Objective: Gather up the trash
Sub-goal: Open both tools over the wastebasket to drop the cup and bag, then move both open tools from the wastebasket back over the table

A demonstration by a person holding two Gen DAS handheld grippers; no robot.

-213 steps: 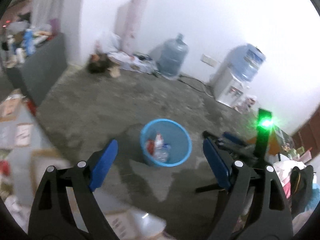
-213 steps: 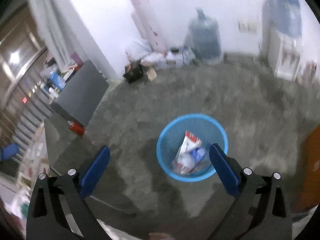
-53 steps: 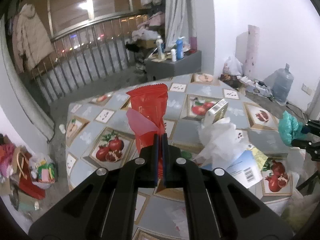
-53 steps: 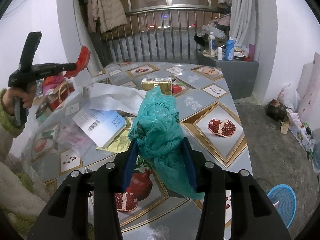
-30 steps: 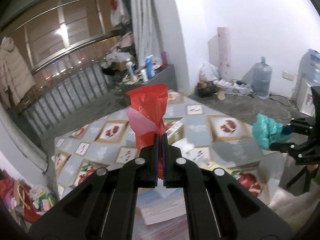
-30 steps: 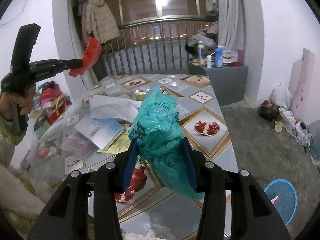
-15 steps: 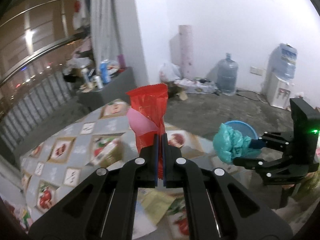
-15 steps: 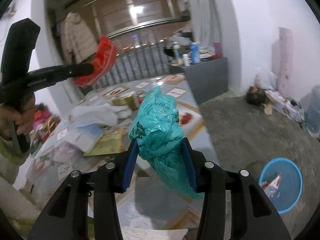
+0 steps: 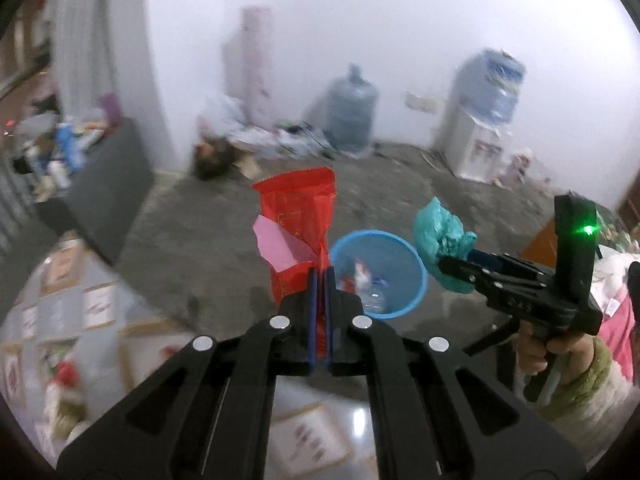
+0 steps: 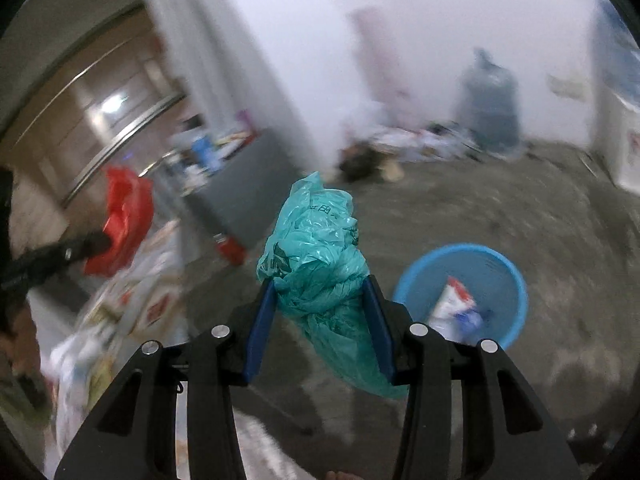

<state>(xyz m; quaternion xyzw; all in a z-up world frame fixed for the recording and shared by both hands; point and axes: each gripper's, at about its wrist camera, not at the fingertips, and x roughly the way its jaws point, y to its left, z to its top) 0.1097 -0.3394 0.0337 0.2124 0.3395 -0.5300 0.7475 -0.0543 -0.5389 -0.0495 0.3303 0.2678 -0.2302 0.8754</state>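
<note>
Red wrapper [image 9: 298, 216]: glossy foil-like plastic. Teal bag [image 10: 320, 248]: thin crinkled plastic film. Blue bin [image 9: 400, 248]: smooth plastic. Floor [image 9: 192, 224]: rough concrete.

- One red wrapper [image 9: 298, 216], pinched up front.
- One teal plastic bag [image 10: 320, 256], crumpled.
- One blue basket [image 9: 404, 248] down on the floor.
- Two big water jugs: one standing [image 9: 352, 118], one atop the dispenser [image 9: 494, 80].
- Two grippers: left [image 9: 319, 292], right [image 10: 320, 312].

Bin [image 9: 378, 276] on floor, wrappers inside; water jug [image 9: 351, 114] behind by wall, dispenser [image 9: 480, 120] right; table [image 9: 80, 320] probably left.
</note>
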